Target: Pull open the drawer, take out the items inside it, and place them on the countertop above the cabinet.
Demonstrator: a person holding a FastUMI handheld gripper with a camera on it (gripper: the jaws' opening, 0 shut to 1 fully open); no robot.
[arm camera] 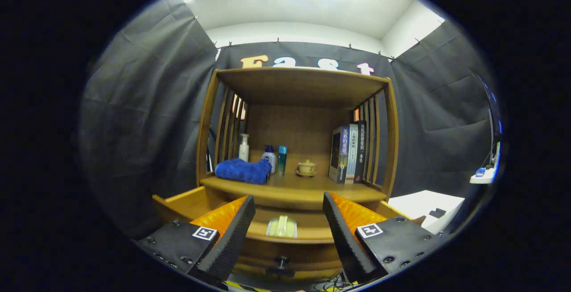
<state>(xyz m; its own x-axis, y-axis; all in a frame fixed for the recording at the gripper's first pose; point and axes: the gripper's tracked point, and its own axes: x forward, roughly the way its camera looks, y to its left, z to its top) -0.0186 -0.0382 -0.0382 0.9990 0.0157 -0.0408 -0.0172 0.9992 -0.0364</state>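
While drawer [308, 227] stands pulled open below countertop [294, 191], with knob [281, 261] on its front panel low between the fingers: one pale yellow-green packet [282, 227] lying flat inside, near the front, centred just ahead of the fingertips. Gripper [289, 211]: jaws wide apart, holding nothing, ribbed black pads [232, 234] angled toward the drawer. Step in hand, by judgement: retrieval of the packet. Recommended: descend straight over the drawer front, keep fingers spread until either side of the packet, close on its long edges, not its ends; lift clear of the countertop's lip before moving up and back. Packet looks soft and low, so likely to slip if pinched only at its top. Countertop already carrying: blue towel [243, 170], pump bottle [244, 147], white bottle [269, 158], teal can [282, 160], small lidded pot [307, 167], books [349, 152]. Bare wood at the centre front: best landing place.
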